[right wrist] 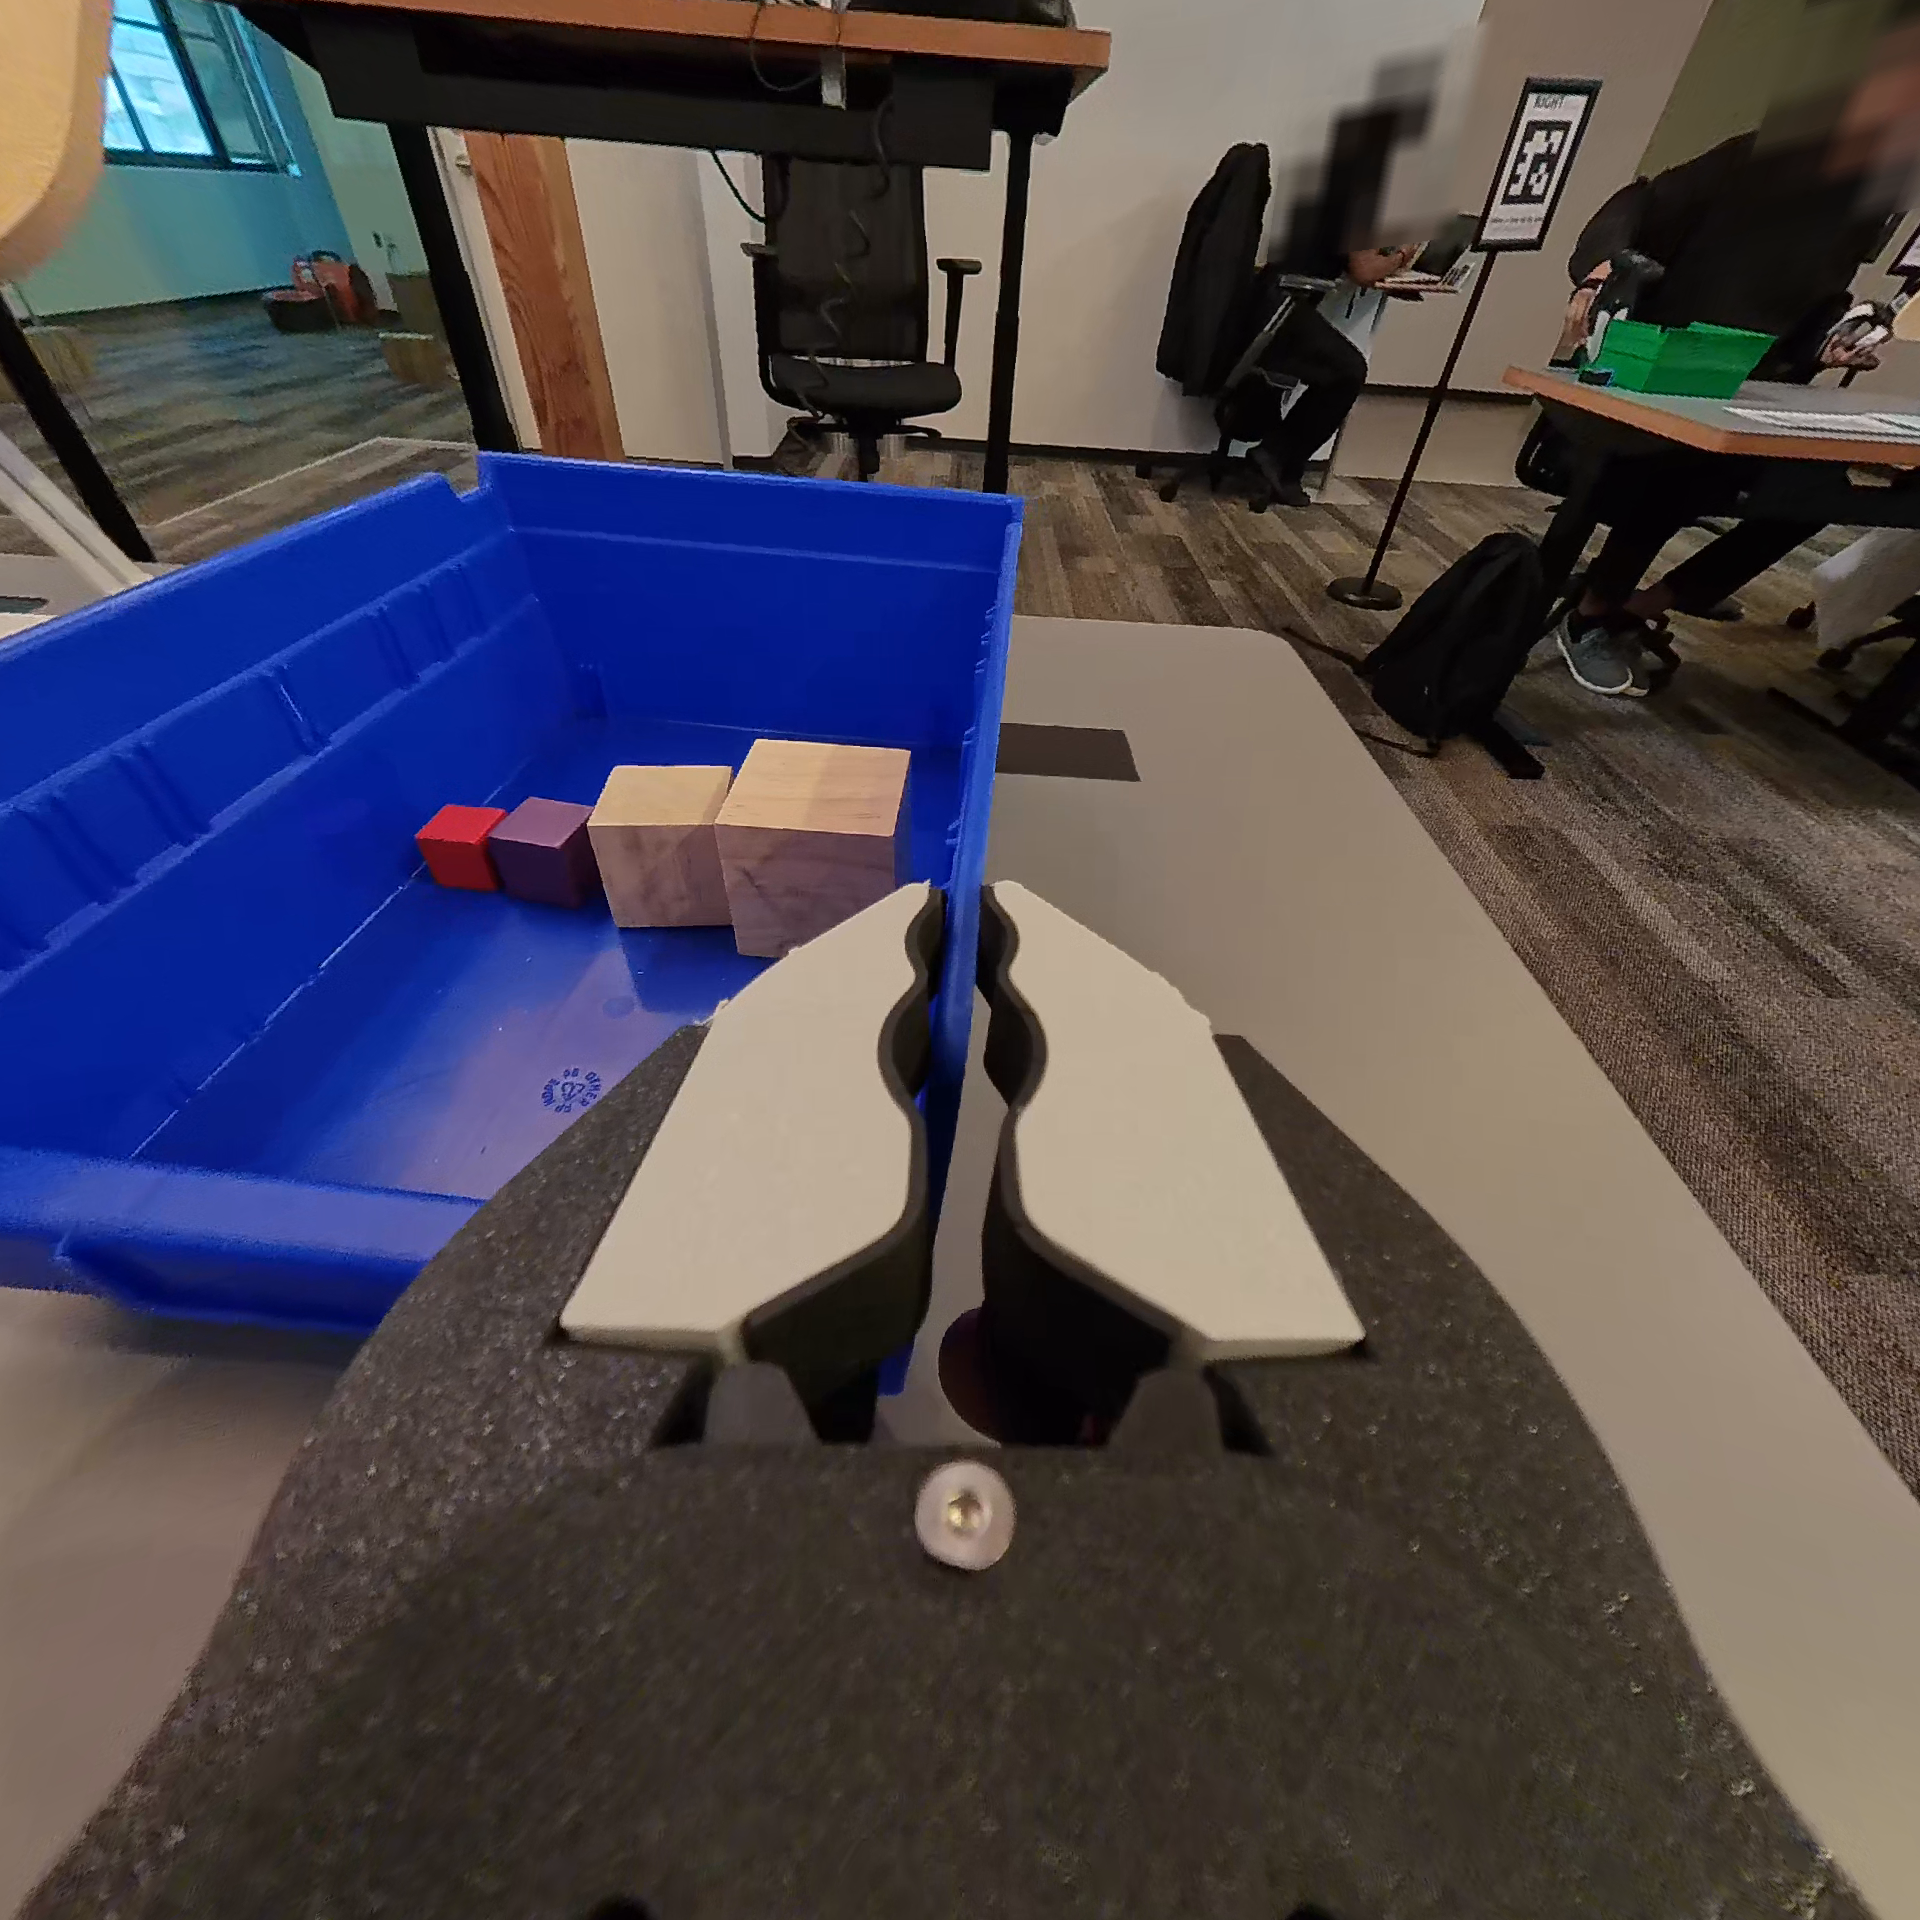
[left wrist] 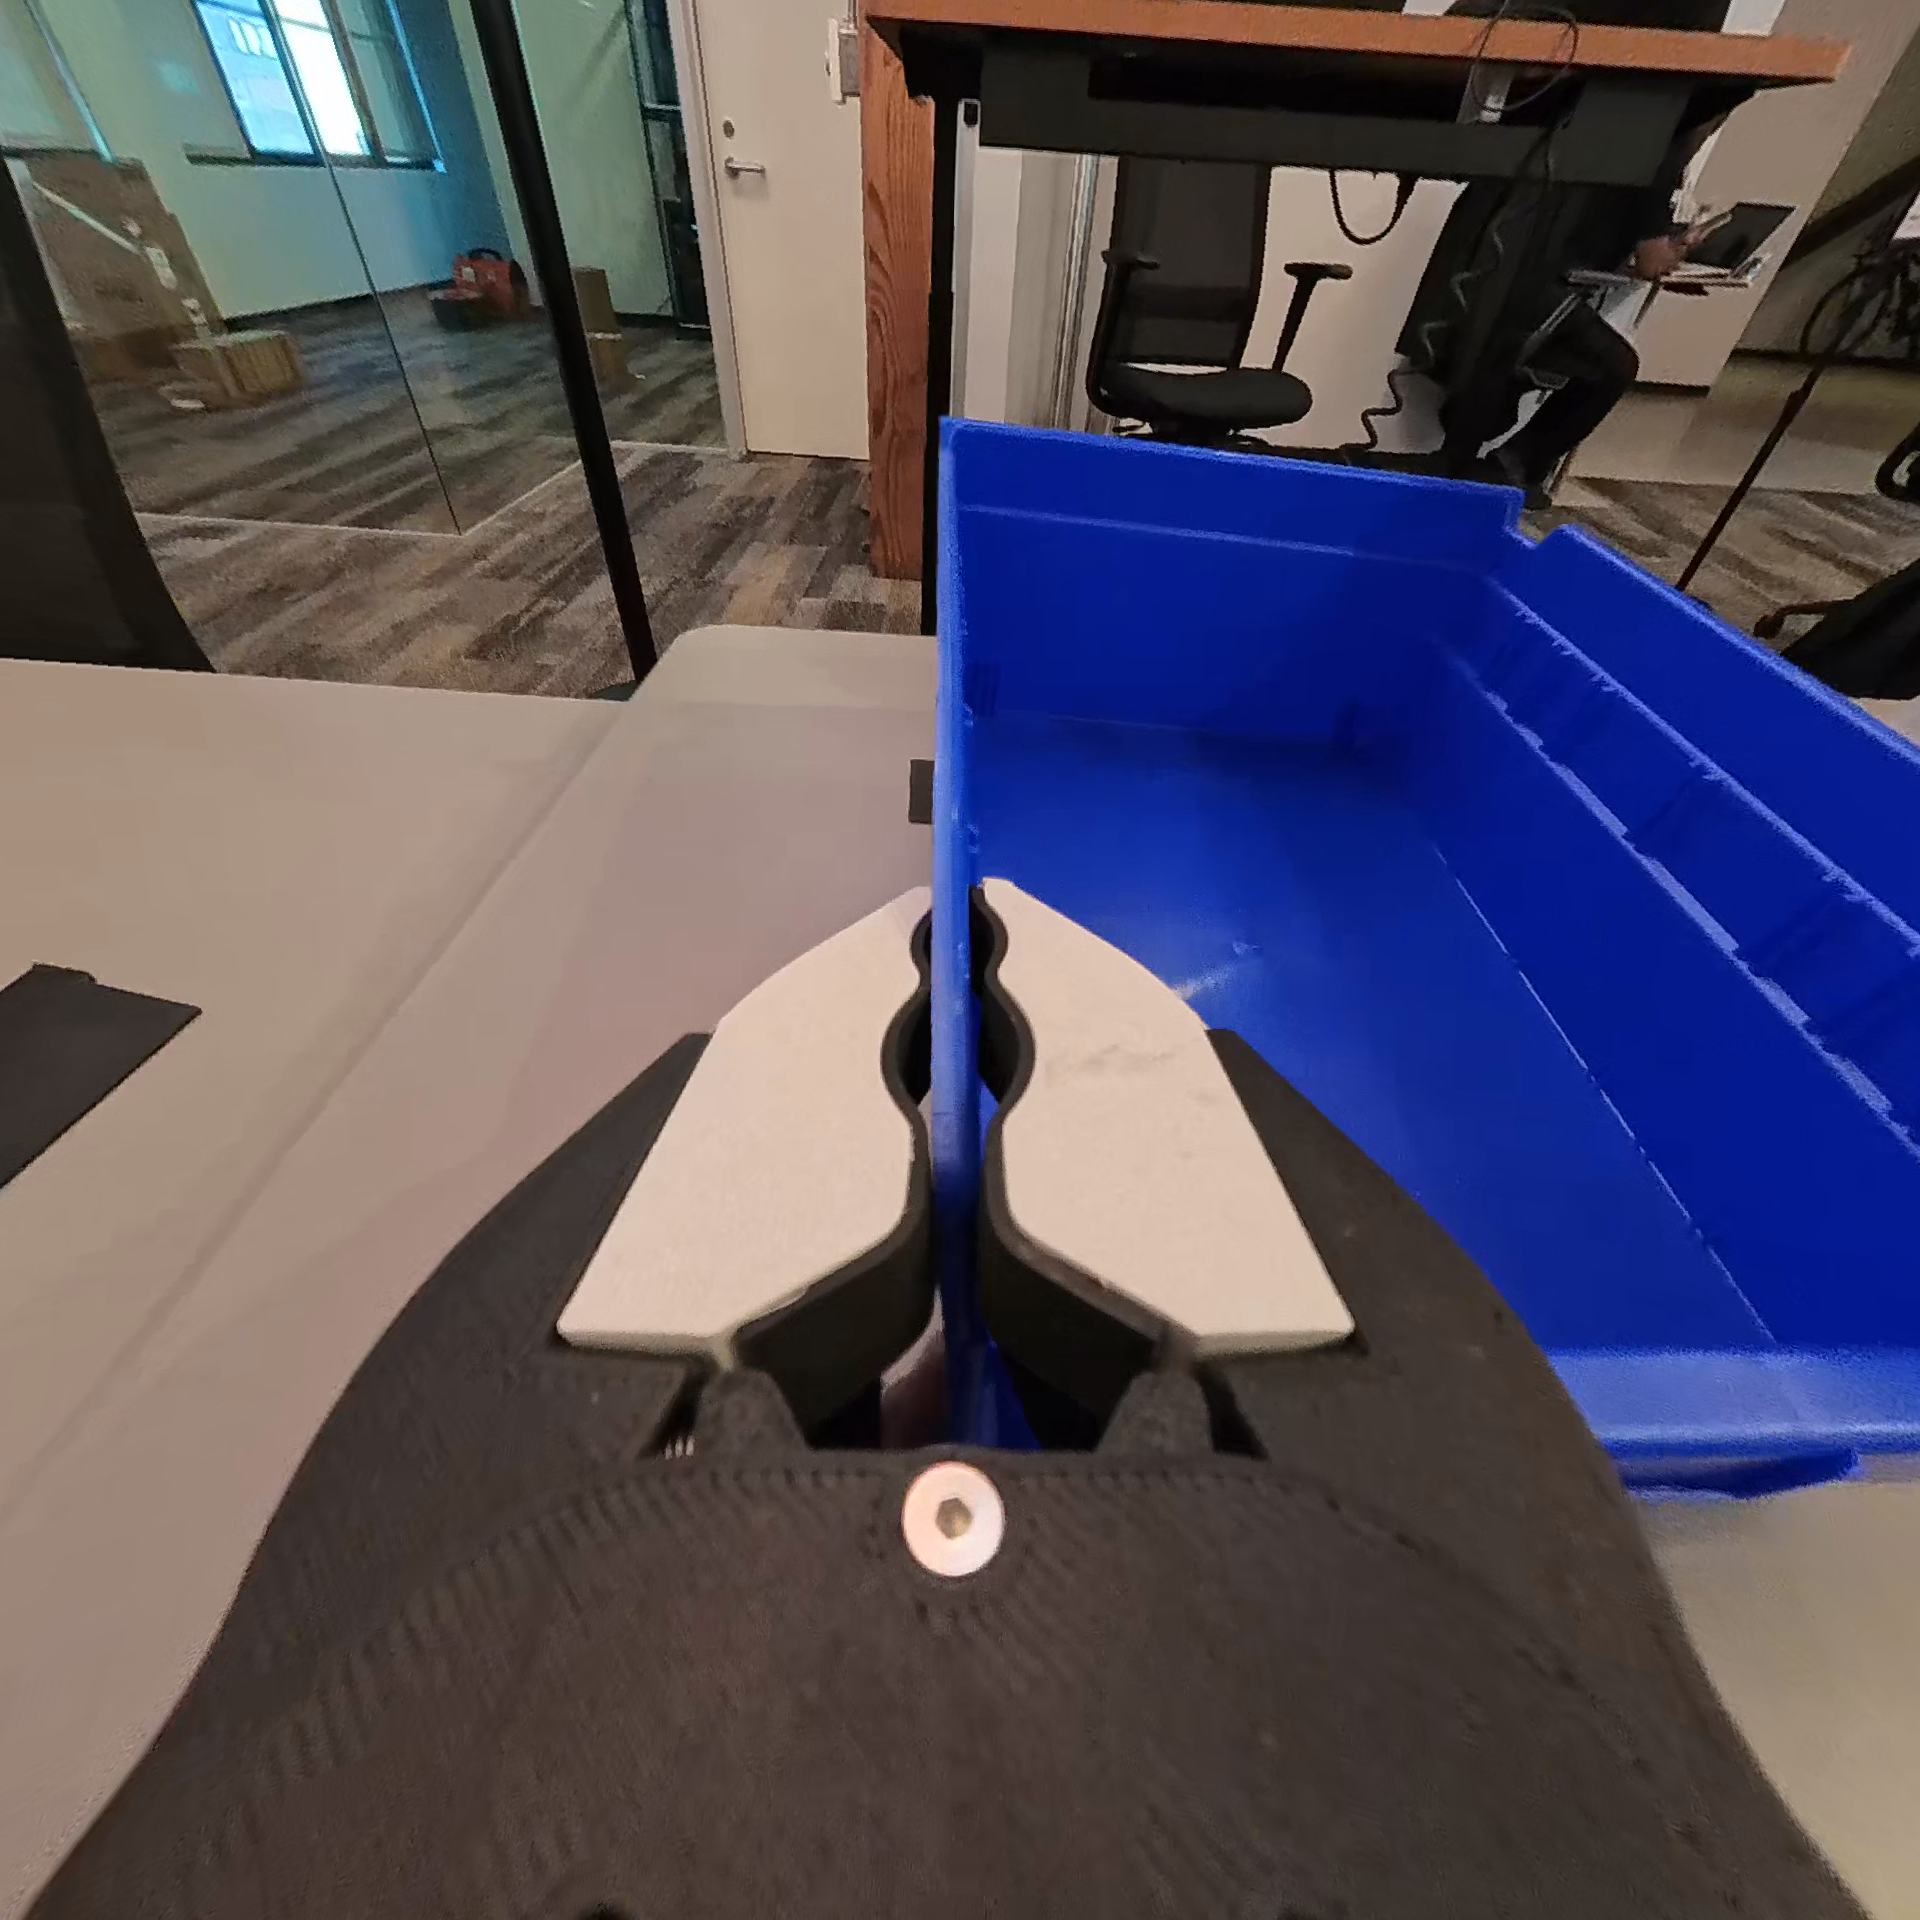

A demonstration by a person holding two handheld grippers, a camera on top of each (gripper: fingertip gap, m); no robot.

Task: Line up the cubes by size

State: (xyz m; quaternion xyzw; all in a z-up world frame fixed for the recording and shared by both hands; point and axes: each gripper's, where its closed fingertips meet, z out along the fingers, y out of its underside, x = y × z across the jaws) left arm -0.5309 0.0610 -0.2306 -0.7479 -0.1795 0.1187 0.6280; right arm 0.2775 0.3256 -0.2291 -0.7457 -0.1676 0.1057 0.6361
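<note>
Cubes sit in a touching row, red up to the big wooden one, at the far end of the blue bin, ahead-left of the right gripper. Both it and the left gripper have jaws clamped on opposite bin walls, on the table.

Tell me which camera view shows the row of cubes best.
The right wrist view. It shows the red cube, purple cube and two wooden cubes in a row, smallest to largest, inside the blue bin. The left wrist view shows only bare bin floor and walls; no cubes appear there.
</note>
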